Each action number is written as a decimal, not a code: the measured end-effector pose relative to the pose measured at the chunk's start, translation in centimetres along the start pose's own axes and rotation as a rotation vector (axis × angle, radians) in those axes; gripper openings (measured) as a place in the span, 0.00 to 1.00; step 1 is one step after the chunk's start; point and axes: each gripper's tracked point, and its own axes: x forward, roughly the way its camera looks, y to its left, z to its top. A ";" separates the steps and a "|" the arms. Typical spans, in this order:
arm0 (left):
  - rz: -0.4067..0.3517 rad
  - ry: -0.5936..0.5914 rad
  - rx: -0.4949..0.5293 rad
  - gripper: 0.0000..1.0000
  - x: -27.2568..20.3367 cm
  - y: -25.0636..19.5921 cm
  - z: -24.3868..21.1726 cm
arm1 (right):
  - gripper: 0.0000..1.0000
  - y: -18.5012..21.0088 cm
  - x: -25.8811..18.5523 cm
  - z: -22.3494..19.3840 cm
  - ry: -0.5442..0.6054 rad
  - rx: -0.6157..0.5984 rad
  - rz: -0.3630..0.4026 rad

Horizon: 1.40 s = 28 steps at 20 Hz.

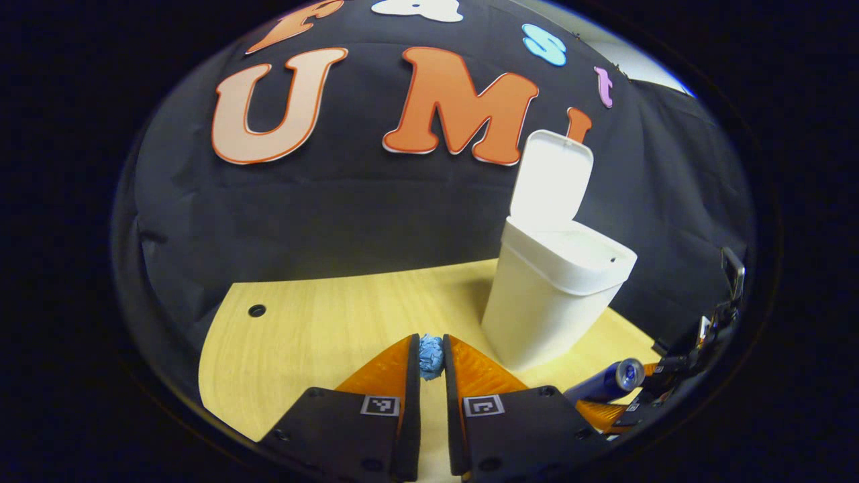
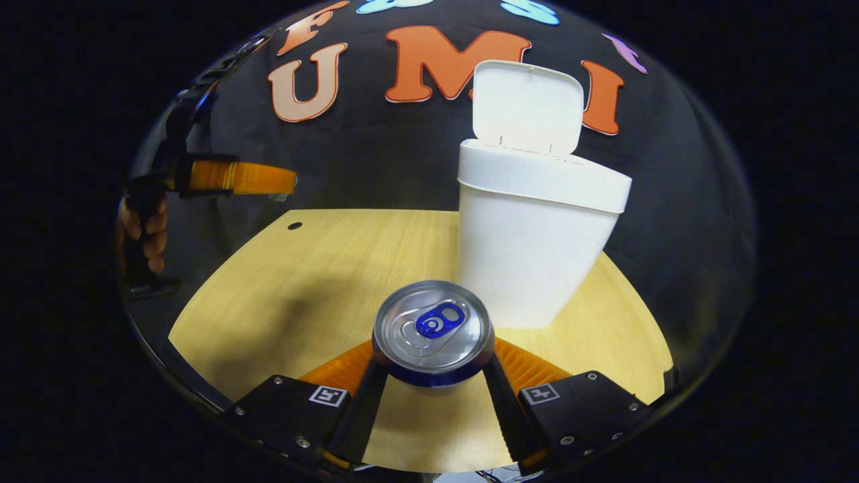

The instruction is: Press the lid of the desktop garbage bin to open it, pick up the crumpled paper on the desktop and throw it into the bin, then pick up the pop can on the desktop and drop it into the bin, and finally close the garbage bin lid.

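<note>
Shiny metal pop can (image 2: 433, 333), matt plastic bin (image 2: 533, 235), wood-grain desktop (image 2: 322, 268).

The bin (image 2: 537, 248) stands lid (image 2: 527, 107) upright, mouth unblocked from above, with bare desktop (image 2: 302, 282) beside it.

The left gripper view looks forward from low above the wooden table (image 1: 322, 322), toward the booth wall, with the bin (image 1: 550, 295) at right. The right gripper view faces the bin (image 2: 530, 241) closer, nearly head-on. Both views share bin, tabletop and wall.
</note>
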 end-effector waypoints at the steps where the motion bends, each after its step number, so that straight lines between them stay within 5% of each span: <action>1: -0.016 -0.019 0.007 0.21 0.6 -1.5 1.2 | 0.79 -0.9 -0.4 0.2 -0.006 -0.005 -0.006; 13: -0.174 -0.115 0.079 0.20 6.7 -14.8 7.1 | 0.79 -9.6 -3.8 1.5 -0.050 -0.005 -0.060; 23: -0.200 -0.082 0.141 0.20 9.9 -18.4 6.1 | 0.79 -14.0 -5.9 3.9 -0.088 0.046 -0.120; 28: -0.203 -0.060 0.182 0.33 10.9 -18.7 5.1 | 0.79 -15.8 -6.5 5.7 -0.121 0.029 -0.157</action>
